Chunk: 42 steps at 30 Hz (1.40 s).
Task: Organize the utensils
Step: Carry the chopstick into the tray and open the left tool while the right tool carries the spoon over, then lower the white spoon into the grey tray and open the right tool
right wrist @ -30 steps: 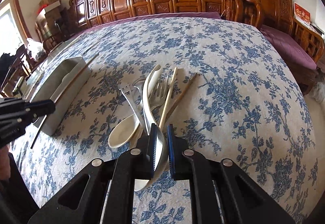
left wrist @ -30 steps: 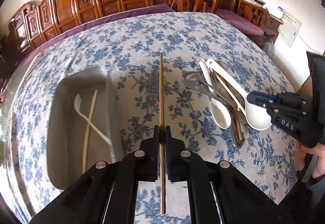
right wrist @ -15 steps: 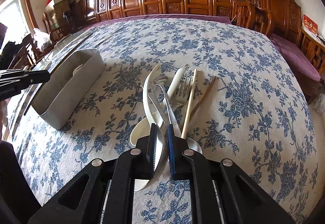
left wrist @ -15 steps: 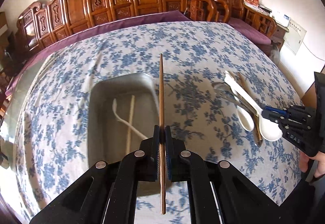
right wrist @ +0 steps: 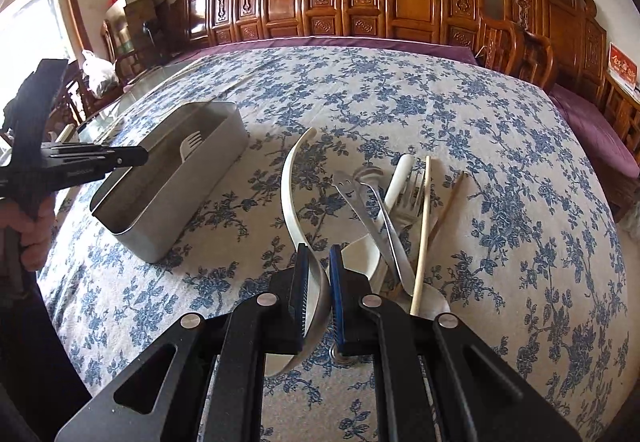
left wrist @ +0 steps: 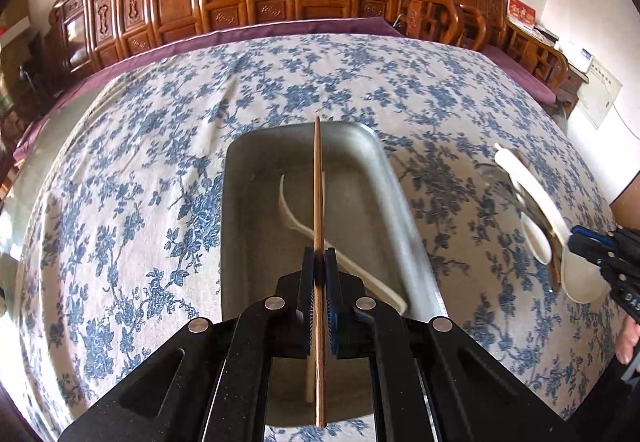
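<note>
Left tongs (left wrist: 319,262) clenched on thin brown wooden chopstick (left wrist: 318,177), held above grey rectangular metal tray (left wrist: 240,226). Right tongs (right wrist: 319,262) grasping curved white plastic spoon (right wrist: 289,193) by the utensil pile on floral-clothed worktop (right wrist: 500,145).

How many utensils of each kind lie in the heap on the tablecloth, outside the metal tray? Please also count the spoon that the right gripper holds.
White spoons: 2, one in the right gripper, one lying loose
Chopsticks: 2
Metal fork: 1
Other metal pieces: 2, partly overlapped
Total: 7
</note>
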Motion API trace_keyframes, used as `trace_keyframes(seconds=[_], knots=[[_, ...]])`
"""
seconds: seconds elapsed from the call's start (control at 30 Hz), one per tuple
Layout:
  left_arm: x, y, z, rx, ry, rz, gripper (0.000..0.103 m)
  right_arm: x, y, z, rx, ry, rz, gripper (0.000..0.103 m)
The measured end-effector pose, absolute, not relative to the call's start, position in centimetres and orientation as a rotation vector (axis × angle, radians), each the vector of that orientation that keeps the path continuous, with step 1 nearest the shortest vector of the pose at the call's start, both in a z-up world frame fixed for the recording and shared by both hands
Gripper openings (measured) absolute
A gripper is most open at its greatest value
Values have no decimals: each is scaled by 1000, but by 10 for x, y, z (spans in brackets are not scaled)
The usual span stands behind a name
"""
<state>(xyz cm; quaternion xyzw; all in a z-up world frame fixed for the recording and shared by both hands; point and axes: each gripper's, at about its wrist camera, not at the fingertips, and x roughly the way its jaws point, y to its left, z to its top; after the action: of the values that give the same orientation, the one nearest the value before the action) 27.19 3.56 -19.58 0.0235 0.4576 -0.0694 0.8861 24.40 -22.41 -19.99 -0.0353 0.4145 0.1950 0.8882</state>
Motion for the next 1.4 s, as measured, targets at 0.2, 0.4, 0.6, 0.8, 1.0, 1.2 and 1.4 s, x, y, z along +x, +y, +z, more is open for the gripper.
trace_keyframes(seconds=[0.2, 0.4, 0.6, 0.8, 1.0, 1.2, 1.4], knots=[[276, 42, -208, 29, 979, -166, 4, 247, -216, -200, -87, 866, 400, 12], [278, 45, -214, 24, 993, -170, 5, 249, -201, -195, -98, 860, 411, 12], [275, 48, -206, 23, 973, -172, 5, 250, -176, -187, -117, 851, 443, 12], [271, 57, -193, 27, 929, -158, 14, 256, -146, -177, -93, 837, 478, 12], [272, 73, -185, 3, 910, -139, 15, 264, -114, -172, -79, 828, 503, 12], [276, 92, -177, -36, 893, -116, 20, 271, -85, -170, -90, 832, 519, 12], [275, 104, -168, -45, 864, -94, 23, 278, -64, -181, -94, 865, 526, 12]])
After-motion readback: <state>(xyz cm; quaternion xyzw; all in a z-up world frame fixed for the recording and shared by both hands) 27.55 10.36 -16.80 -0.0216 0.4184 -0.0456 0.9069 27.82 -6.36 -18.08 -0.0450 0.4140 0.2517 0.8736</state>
